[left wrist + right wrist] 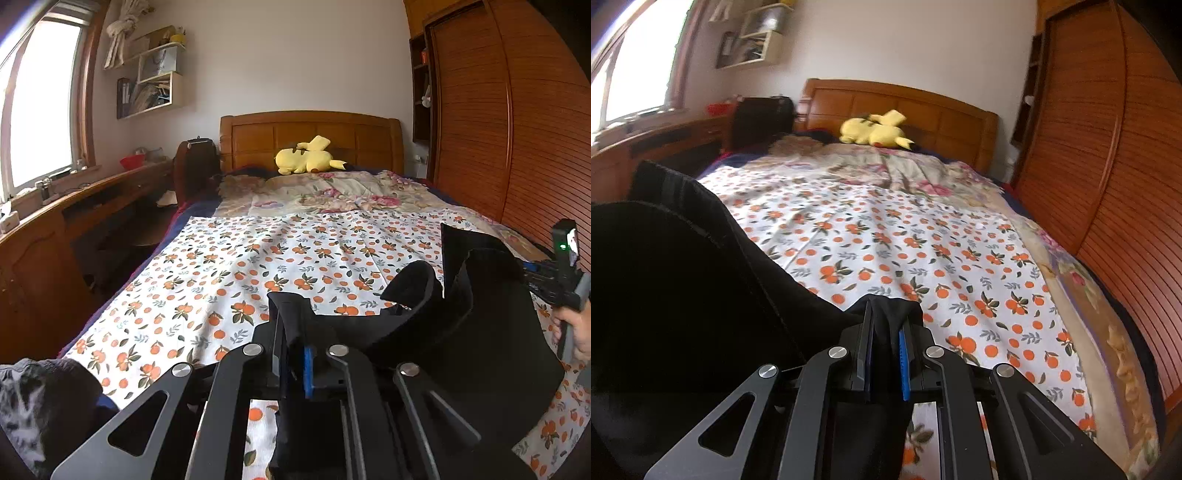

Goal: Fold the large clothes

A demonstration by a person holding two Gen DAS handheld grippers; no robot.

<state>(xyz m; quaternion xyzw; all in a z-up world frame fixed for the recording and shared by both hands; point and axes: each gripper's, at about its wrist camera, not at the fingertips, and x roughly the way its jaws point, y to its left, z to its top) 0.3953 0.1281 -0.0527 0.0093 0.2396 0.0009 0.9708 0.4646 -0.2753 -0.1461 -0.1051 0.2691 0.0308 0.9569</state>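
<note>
A large black garment [480,332] hangs lifted above the bed between both grippers. My left gripper [293,332] is shut on one bunched edge of it. My right gripper [886,325] is shut on another bunched edge; the cloth [683,295] spreads away to the left in the right wrist view. In the left wrist view the right gripper [554,277] shows at the far right, held by a hand. The bed has a white sheet with an orange-fruit print [258,258], which also shows in the right wrist view [923,240].
A floral quilt [332,192] and a yellow plush toy [306,157] lie by the wooden headboard [310,129]. A wooden wardrobe [517,129] runs along the right side. A wooden desk [74,206] stands left under the window. A dark grey cloth heap [37,398] lies at the lower left.
</note>
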